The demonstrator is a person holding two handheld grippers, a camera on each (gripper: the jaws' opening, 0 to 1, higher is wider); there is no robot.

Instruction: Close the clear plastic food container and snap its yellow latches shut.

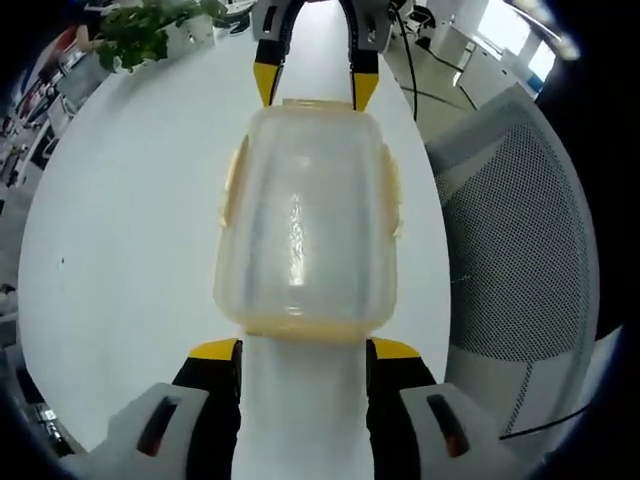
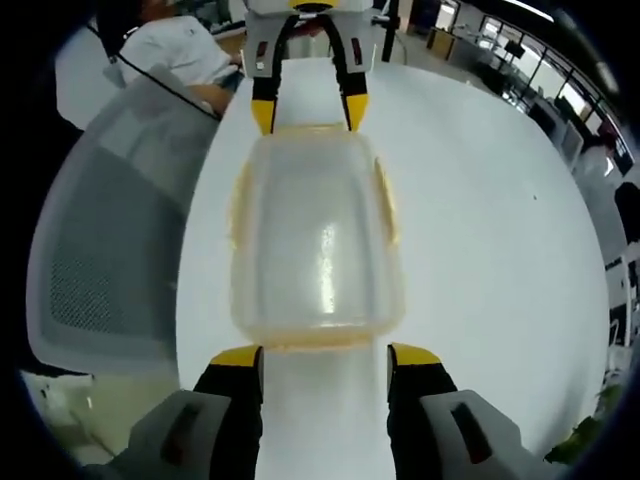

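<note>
Left gripper view, left gripper (image 1: pixel 304 350) agape at container (image 1: pixel 308 225) end; right gripper (image 1: pixel 315 88) opposite

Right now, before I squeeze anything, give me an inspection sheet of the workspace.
Surface: white table, bare around the container.
Job's things: clear plastic container with its lid on; yellow latches along its sides, engagement cannot be told.
Clutter: nothing seen.
Grippers: left tool and right tool face each other at opposite ends of the container, jaws open.
Cables: dark cable beyond the table edge.
Surroundings: mesh chair, potted plant, seated person.
</note>
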